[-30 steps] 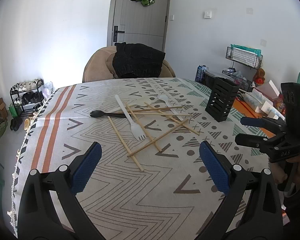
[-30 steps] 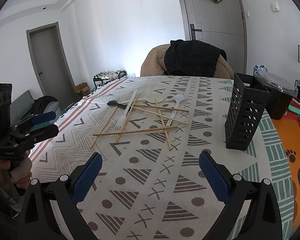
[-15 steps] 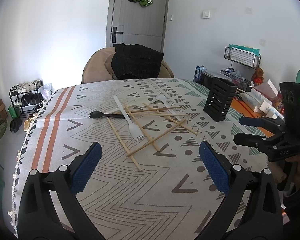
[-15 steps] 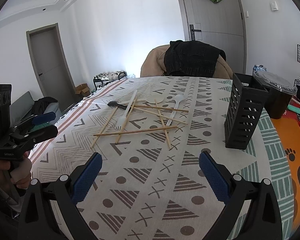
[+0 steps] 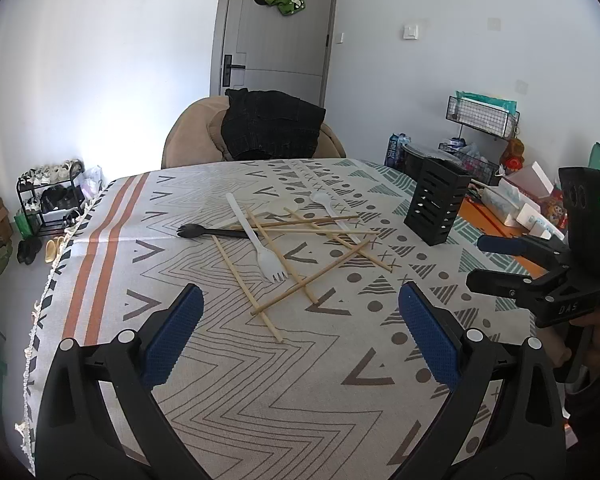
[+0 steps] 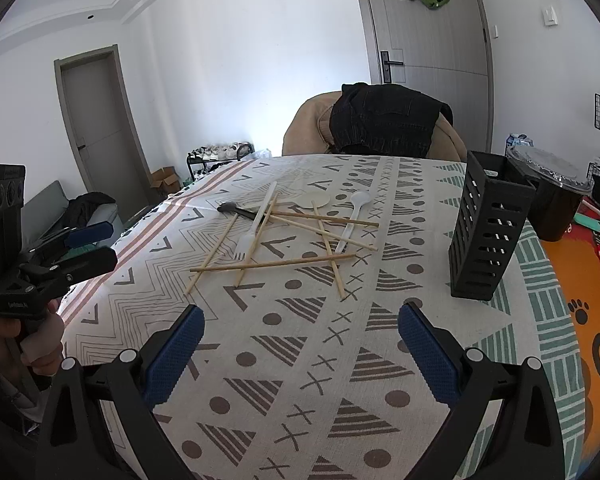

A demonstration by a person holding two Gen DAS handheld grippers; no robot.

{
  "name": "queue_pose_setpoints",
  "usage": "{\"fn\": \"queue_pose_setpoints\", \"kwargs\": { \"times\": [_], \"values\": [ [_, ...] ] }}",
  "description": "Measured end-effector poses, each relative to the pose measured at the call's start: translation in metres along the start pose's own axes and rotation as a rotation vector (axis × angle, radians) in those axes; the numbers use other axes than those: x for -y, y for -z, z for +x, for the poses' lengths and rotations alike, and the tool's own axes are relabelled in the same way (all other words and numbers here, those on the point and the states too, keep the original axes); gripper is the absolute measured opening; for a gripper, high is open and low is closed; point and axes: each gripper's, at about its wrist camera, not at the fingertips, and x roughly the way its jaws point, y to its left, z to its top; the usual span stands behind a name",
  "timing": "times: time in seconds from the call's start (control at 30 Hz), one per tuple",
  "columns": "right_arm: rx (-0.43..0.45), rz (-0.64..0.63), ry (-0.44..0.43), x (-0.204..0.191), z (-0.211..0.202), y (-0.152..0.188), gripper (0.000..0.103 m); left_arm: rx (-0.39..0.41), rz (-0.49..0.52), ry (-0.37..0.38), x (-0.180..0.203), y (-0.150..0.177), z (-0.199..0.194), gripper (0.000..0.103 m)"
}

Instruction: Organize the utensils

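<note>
Wooden chopsticks (image 5: 300, 286), a white fork (image 5: 260, 248), a black fork (image 5: 204, 231) and a white spoon (image 6: 354, 216) are heaped mid-tabletop (image 5: 260, 380); the black holder (image 6: 486, 228) stands toward its right edge. Both the left tongs (image 5: 298, 338) and right tongs (image 6: 298, 338) are held spread, empty, near the front edge. Approach is judged under way; a single piece must next be pinched.

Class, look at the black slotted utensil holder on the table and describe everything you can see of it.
The black utensil holder is a tall rectangular box that looks like plastic, with rows of horizontal slots in its walls and an open top. It stands upright on the patterned tablecloth, right of the scattered chopsticks. No utensil shows above its rim. Neither gripper touches it; behind it is a dark lidded tub.
</note>
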Motion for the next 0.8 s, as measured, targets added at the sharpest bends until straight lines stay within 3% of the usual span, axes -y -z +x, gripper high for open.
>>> {"fn": "queue_pose_setpoints", "kwargs": {
  "times": [0.53,0.8],
  "values": [
    [0.003,-0.007,0.035,0.0,0.004,-0.001,0.095,-0.027,-0.032,0.015,-0.002,-0.003,0.012,0.097],
    [-0.009,-0.004,0.07,0.007,0.011,0.002,0.095,-0.112,-0.127,-0.006,-0.018,-0.001,0.036,0.071]
  ]
}}
